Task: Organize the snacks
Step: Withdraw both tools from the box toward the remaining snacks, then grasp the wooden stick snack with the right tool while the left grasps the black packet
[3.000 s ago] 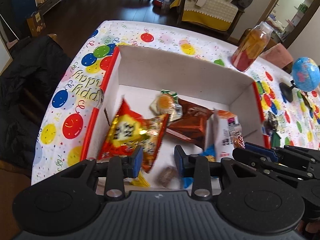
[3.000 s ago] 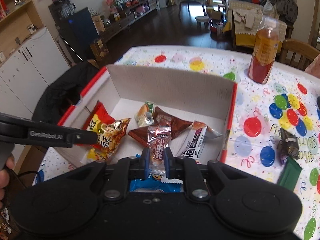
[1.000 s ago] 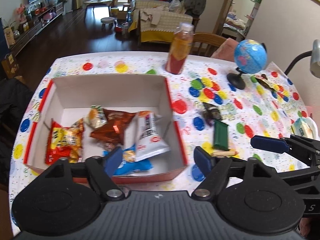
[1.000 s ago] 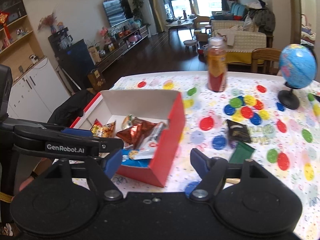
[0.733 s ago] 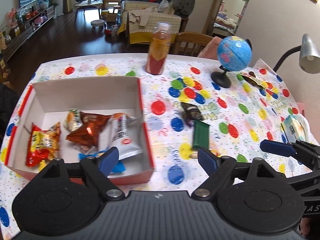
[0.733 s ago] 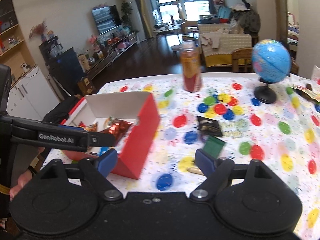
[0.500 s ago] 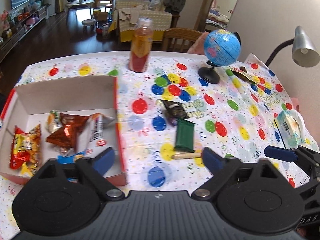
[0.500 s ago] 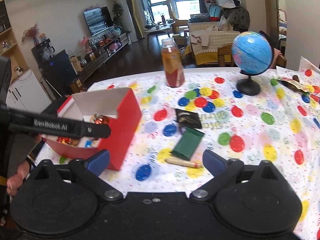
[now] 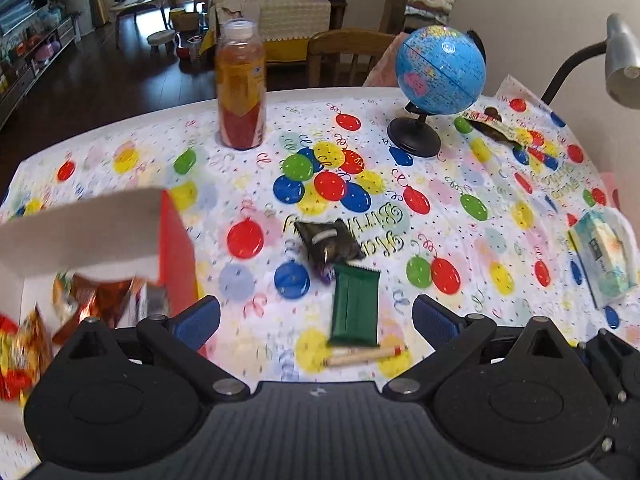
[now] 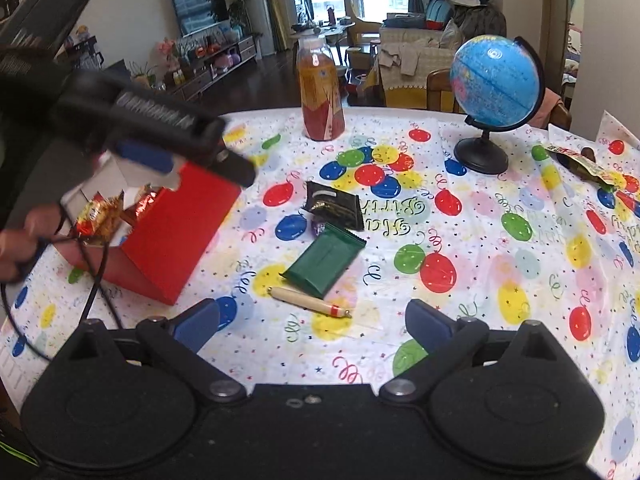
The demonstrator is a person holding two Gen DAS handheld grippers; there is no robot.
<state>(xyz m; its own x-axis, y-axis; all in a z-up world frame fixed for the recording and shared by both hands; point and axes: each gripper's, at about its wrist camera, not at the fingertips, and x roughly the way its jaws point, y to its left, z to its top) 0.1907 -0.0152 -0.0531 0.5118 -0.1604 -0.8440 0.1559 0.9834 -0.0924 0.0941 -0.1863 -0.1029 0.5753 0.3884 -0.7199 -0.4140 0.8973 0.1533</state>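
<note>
A red box (image 10: 176,224) with several snack packets inside stands at the left; it also shows in the left wrist view (image 9: 176,256). On the balloon tablecloth lie a green packet (image 10: 324,258), a black packet (image 10: 334,204), a small purple candy (image 10: 318,228) and a beige stick snack (image 10: 310,302). The same green packet (image 9: 354,306), black packet (image 9: 330,240) and stick (image 9: 364,356) show in the left wrist view. My left gripper (image 9: 316,318) is open and empty above the green packet. My right gripper (image 10: 312,322) is open and empty, just before the stick.
An orange drink bottle (image 10: 320,94) and a blue globe (image 10: 494,80) stand at the back. A tissue pack (image 9: 604,256) lies at the right, a snack wrapper (image 10: 580,162) at the far right. A desk lamp (image 9: 618,60) rises on the right.
Both grippers have swung right, away from the box, and opened wider. The loose snacks on the cloth now sit between their fingers in view.
</note>
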